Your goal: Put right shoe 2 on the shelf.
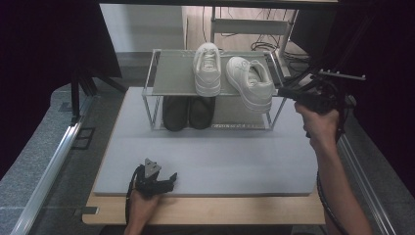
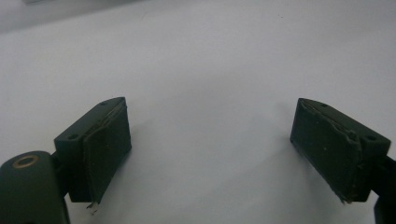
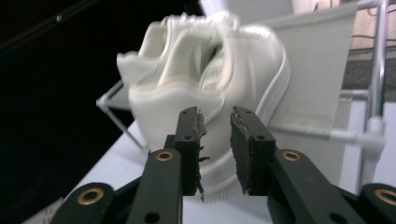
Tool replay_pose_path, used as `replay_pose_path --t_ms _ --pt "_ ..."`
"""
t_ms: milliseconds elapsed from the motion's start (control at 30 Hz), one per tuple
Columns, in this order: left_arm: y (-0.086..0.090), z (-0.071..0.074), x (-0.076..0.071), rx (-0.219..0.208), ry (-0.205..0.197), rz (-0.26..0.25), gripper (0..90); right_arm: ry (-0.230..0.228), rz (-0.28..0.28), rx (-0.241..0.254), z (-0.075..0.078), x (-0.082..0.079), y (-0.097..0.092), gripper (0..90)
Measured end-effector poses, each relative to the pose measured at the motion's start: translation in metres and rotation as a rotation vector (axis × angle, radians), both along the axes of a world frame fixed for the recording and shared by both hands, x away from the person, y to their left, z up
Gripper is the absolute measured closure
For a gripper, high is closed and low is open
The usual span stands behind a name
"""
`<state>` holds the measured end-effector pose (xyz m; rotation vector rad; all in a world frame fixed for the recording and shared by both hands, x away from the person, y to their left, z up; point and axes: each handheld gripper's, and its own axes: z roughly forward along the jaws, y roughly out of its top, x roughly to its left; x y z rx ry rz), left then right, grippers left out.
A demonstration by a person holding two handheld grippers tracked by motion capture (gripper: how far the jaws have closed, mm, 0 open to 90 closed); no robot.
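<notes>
Risk of knocking the white sneaker (image 3: 205,79) off the right end of the shoe rack's top shelf (image 1: 171,73): right tongs (image 3: 217,135) narrowed, empty, just behind its heel; left tongs (image 2: 210,149) open.

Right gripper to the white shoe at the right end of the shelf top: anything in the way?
Nothing visible. The right gripper points straight at the heel of the white shoe, its jaws a narrow gap apart with nothing between them. The rack's corner post stands off to the side, clear of the line.
</notes>
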<state>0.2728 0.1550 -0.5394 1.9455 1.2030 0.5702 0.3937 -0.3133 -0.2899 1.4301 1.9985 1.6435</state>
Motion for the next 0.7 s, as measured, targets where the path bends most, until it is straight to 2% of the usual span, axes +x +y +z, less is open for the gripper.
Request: replay_pose_path --t_ms 233,333,467,700 --pt "0.0 0.0 0.0 -0.001 -0.002 0.001 12.1 0.006 0.047 -0.031 -0.023 -0.012 0.01 77.2" --pt "0.0 0.0 0.0 -0.001 -0.002 0.001 12.1 0.004 0.052 -0.05 -0.03 -0.014 0.014 78.3" --pt "0.0 0.0 0.0 -0.001 -0.003 0.001 12.1 -0.006 0.041 -0.065 -0.037 -0.013 0.017 78.8" --pt "0.0 0.0 0.0 -0.001 -0.002 0.001 12.1 -0.025 0.038 -0.049 -0.04 -0.01 0.019 78.8"
